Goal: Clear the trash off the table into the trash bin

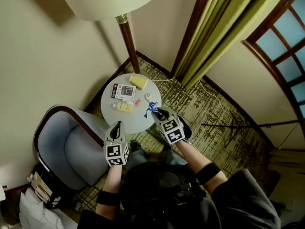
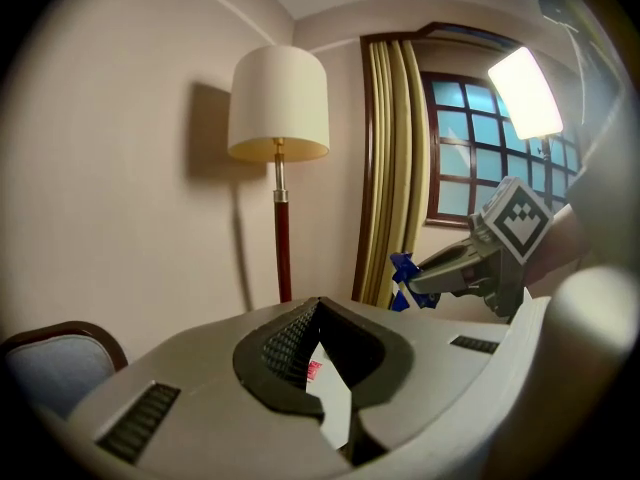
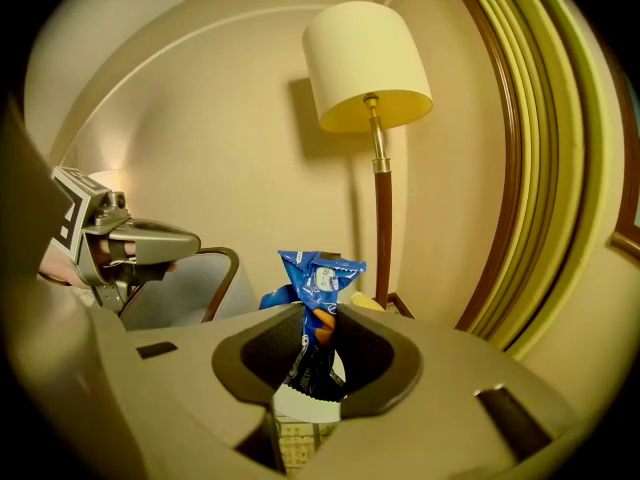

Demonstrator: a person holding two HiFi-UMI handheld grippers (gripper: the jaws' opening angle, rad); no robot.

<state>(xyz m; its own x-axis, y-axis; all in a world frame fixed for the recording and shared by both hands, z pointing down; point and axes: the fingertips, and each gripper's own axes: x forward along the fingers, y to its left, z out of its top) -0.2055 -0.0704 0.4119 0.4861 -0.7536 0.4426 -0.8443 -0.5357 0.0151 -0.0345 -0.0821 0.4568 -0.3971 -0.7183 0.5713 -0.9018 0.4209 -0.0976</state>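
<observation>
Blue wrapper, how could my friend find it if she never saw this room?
Find the tall floor lamp in the corner; a small round white table stands at its foot. Over the table's right edge, the right hand-held gripper pinches the blue wrapper. It is the only blue, crinkled thing; its neighbours on the table are yellow, pink or black-and-white.

you have one table (image 1: 143, 121), two yellow packets (image 1: 138, 82) (image 1: 123, 107), one blue wrapper (image 1: 152, 109), one card (image 1: 124, 91), one lamp (image 1: 129, 42), one armchair (image 1: 66, 149).
</observation>
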